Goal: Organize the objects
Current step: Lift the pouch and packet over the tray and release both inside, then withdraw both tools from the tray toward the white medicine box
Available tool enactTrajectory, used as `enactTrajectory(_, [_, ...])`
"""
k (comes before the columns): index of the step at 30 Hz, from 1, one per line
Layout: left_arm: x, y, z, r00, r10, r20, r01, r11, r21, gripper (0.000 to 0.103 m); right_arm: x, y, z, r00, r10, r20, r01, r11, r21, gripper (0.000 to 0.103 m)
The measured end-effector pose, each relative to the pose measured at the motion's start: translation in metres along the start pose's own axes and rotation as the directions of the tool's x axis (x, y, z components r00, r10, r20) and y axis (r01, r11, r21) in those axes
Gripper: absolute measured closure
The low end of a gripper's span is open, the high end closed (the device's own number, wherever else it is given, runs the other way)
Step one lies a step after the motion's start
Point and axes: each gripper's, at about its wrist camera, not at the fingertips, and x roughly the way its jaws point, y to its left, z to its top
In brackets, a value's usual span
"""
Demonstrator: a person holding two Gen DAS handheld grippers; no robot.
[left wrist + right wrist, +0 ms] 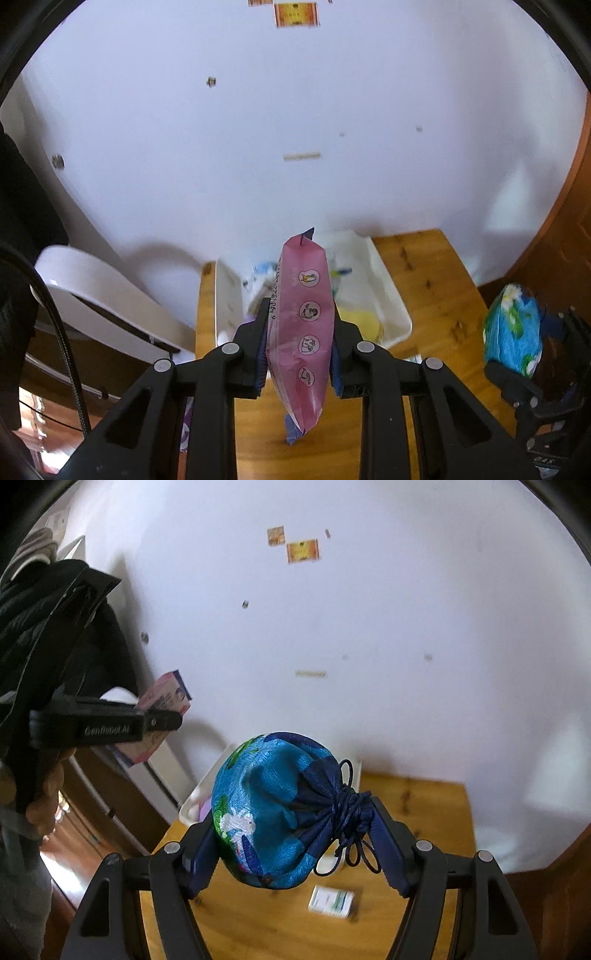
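Observation:
My left gripper (299,343) is shut on a pink packet (301,332) with round printed icons, held upright above the wooden table (436,280). Behind it stands a white bin (388,288) with several items inside. My right gripper (295,834) is shut on a blue patterned drawstring pouch (269,812), held above the table (413,812). The pouch (511,328) and right gripper also show at the right of the left wrist view. The left gripper (155,720) with the pink packet (166,698) shows at the left of the right wrist view.
A small white and green box (331,905) lies on the table under the pouch. The white bin's rim (195,797) stands at the table's back left. A white wall rises behind the table. A white appliance (92,295) and dark clothing are at the left.

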Motion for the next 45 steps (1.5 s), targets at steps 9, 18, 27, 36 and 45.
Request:
enactTrajectory(9, [0.038, 0.010, 0.051, 0.998, 0.050, -0.044, -0.052, 0.998, -0.044, 0.075, 0.052, -0.007, 0.054, 0.999, -0.019, -0.047, 0.020, 1.000, 0.008, 0.030])
enactTrajectory(18, [0.085, 0.031, 0.076, 0.993, 0.074, -0.091, -0.087, 0.984, -0.153, 0.072, 0.118, -0.012, 0.059, 0.990, -0.014, -0.140, 0.019, 0.999, 0.033, 0.027])
enactTrajectory(27, [0.117, 0.033, 0.070, 0.987, 0.102, -0.123, -0.125, 0.971, -0.202, 0.008, 0.148, -0.016, 0.033, 0.973, 0.060, -0.224, -0.044, 0.996, 0.073, 0.022])
enactTrajectory(36, [0.121, 0.036, 0.063, 0.986, 0.110, -0.121, -0.134, 0.968, -0.211, 0.004, 0.142, -0.029, 0.035, 0.975, 0.067, -0.213, -0.050, 0.995, 0.083, 0.022])
enactTrajectory(45, [0.099, 0.030, 0.055, 0.988, 0.120, -0.094, -0.136, 0.973, -0.188, 0.003, 0.121, -0.036, 0.028, 0.976, 0.067, -0.208, -0.052, 0.996, 0.077, 0.022])
